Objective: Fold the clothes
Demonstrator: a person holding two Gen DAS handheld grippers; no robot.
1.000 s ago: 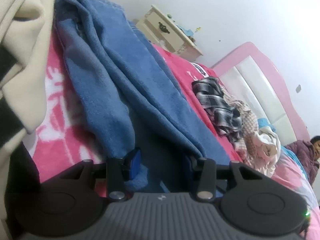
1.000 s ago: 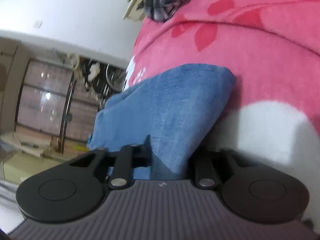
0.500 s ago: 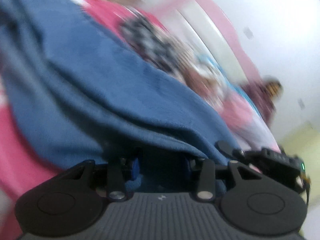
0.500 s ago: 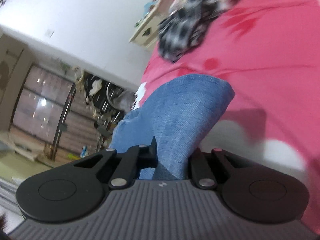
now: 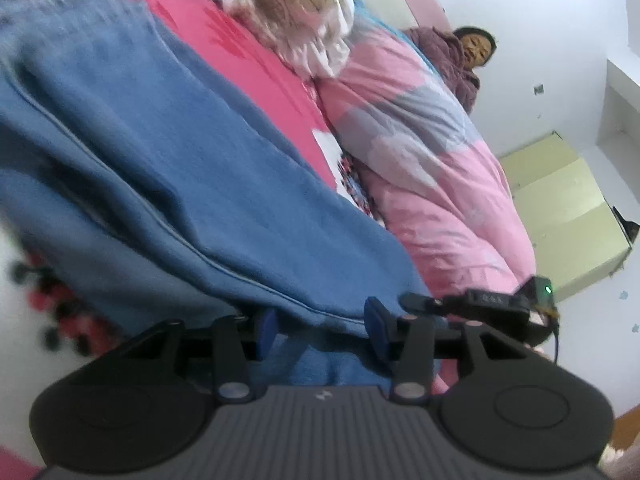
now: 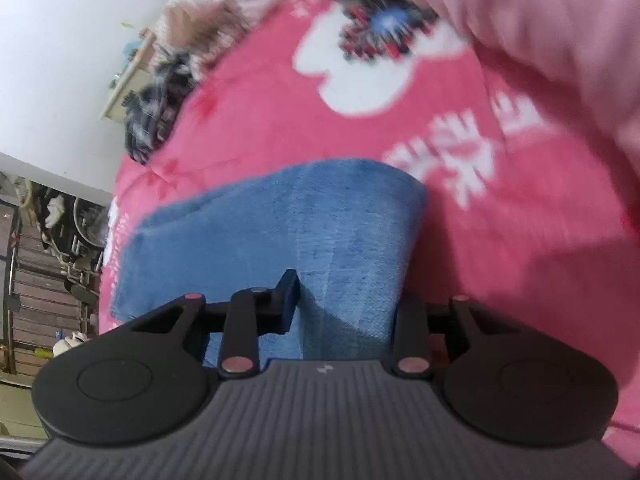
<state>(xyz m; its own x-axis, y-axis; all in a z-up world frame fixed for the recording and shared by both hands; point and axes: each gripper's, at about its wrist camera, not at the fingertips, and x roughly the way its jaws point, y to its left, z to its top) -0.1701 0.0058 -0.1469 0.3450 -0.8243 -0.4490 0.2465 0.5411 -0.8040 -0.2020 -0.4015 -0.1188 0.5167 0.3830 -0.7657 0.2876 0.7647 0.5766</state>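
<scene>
Blue garment [image 5: 168, 152], spread on pink blanket [image 6: 500, 240]: fold laid, release under way, left gripper [image 5: 320, 326] and right gripper [image 6: 344, 304] both opening narrowly with cloth between jaws; next, withdraw clear without dragging.

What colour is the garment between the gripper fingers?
Blue denim-like garment, clearest in the right wrist view.

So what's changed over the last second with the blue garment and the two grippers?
Both grippers swung across the bed, carrying the blue garment toward the pink quilt. The right gripper, clamped on a fold a second ago, is opening, cloth between its jaws. The left gripper is opening too, the hem lying between its pads. The garment still lies on the pink blanket; the clothes pile is untouched.
</scene>
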